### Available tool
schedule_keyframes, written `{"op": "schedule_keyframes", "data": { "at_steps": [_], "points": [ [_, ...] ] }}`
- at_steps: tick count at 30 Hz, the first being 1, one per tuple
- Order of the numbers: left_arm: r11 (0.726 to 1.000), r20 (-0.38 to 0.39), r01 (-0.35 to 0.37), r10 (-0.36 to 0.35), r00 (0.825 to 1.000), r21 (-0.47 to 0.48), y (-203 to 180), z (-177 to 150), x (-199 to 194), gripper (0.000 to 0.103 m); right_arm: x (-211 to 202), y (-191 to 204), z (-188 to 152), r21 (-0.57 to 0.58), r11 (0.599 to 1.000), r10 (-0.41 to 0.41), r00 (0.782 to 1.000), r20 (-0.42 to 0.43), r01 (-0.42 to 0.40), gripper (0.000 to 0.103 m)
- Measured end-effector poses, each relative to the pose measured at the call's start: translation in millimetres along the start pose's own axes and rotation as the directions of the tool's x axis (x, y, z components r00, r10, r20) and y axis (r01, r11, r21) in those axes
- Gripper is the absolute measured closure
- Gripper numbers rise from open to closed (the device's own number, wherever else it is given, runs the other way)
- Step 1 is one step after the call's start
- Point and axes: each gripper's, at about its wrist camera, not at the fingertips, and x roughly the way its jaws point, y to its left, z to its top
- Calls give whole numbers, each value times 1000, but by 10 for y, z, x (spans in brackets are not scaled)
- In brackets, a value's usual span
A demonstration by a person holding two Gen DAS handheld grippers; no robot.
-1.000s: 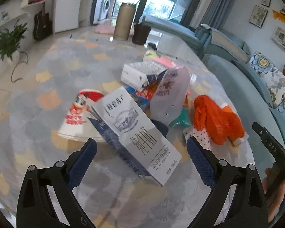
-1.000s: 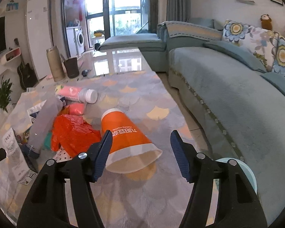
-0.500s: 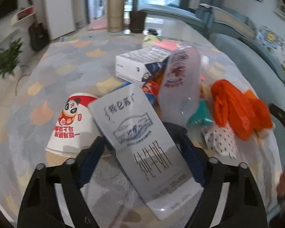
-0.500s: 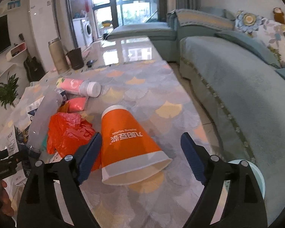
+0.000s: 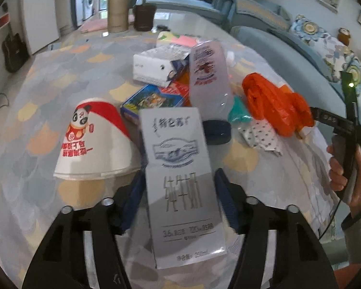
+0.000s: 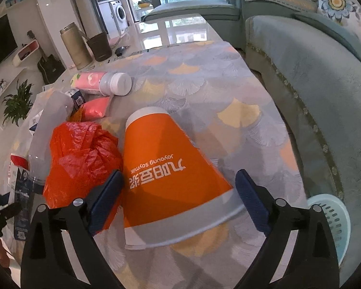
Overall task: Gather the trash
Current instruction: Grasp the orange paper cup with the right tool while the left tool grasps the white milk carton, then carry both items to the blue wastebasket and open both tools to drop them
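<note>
My left tool [image 5: 178,190] is closing on the tall white milk carton [image 5: 180,183] standing on the bench, pads not yet plainly pressing (squeeze gently; it crumples); my right tool [image 6: 178,200] is opening wide around the tipped orange paper cup [image 6: 166,173]; centre it first.
</note>
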Motion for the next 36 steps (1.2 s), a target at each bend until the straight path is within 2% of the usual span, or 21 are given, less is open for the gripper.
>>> {"op": "schedule_keyframes", "data": {
  "at_steps": [3, 8, 9, 11, 12, 16, 21, 25, 29, 33, 36],
  "points": [
    [999, -25, -38, 37, 999, -21, 23, -19, 27, 32, 26, -21, 12, 16, 1000, 9, 1000, -9, -9, 12],
    [998, -58, -41, 38, 998, -44, 64, -71, 134, 32, 157, -29, 46, 30, 999, -10, 999, -45, 12, 8],
    [998, -50, -47, 45, 998, -34, 49, -81, 134, 33, 170, -39, 47, 37, 999, -5, 999, -48, 7, 8],
    [997, -46, -70, 70, 996, -6, 8, -87, 127, 43, 176, -68, 39, 54, 999, 9, 999, -49, -6, 8],
    [997, -44, -73, 72, 996, -3, -2, -88, 119, 43, 171, -77, 25, 57, 998, 10, 999, -51, -7, 9],
    [1000, 12, -14, 15, 1000, -22, -24, -98, -29, 43, 30, -28, -49, 29, 1000, 7, 1000, 2, -7, 23],
    [999, 98, 49, -50, 994, 17, -242, -17, -328, 44, -263, -50, -104, 47, 999, -3, 997, 77, 0, 26],
    [989, 157, 125, -137, 978, 83, -599, 89, -581, 44, -642, -160, -117, 77, 997, -6, 989, 146, -5, 26],
    [965, 192, 194, -226, 955, 175, -1074, 253, -716, 44, -1170, -372, -178, 123, 992, -54, 970, 236, 25, 26],
    [928, 213, 253, -315, 925, 273, -1637, 370, -839, 44, -1716, -680, -321, 186, 980, -132, 942, 310, 76, 26],
    [893, 209, 291, -374, 903, 343, -2118, 433, -878, 44, -2051, -970, -470, 247, 963, -190, 924, 332, 109, 26]
  ]
}}
